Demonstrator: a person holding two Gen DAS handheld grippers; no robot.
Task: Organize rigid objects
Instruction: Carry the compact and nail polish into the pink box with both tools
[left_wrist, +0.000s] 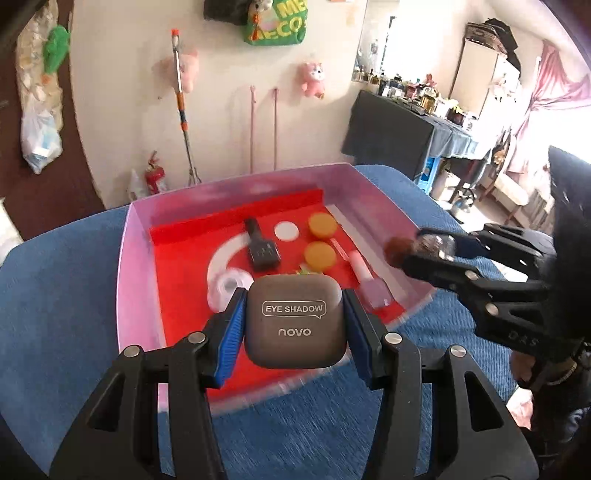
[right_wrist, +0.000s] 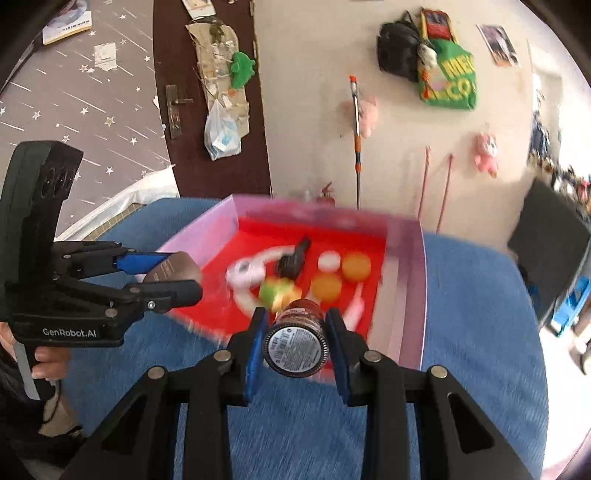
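My left gripper (left_wrist: 295, 299) is shut on a brown square eye shadow case (left_wrist: 295, 332) and holds it above the near edge of a pink see-through bin (left_wrist: 125, 277) with a red floor. My right gripper (right_wrist: 297, 317) is shut on a small dark-red bottle (right_wrist: 295, 343), base toward the camera, over the bin's near side (right_wrist: 423, 295). The left wrist view shows the right gripper (left_wrist: 417, 251) with its bottle (left_wrist: 432, 245) at the bin's right wall. In the right wrist view the left gripper (right_wrist: 181, 273) and its case (right_wrist: 173, 269) are at the left.
In the bin lie a black bottle (left_wrist: 262, 243), a white disc (left_wrist: 286, 231), two orange lids (left_wrist: 322, 225), a pink bottle (left_wrist: 369, 280) and a clear tape roll (left_wrist: 231, 286). The bin rests on a blue cloth (left_wrist: 66, 295). A hand (right_wrist: 48, 363) grips the left tool's handle.
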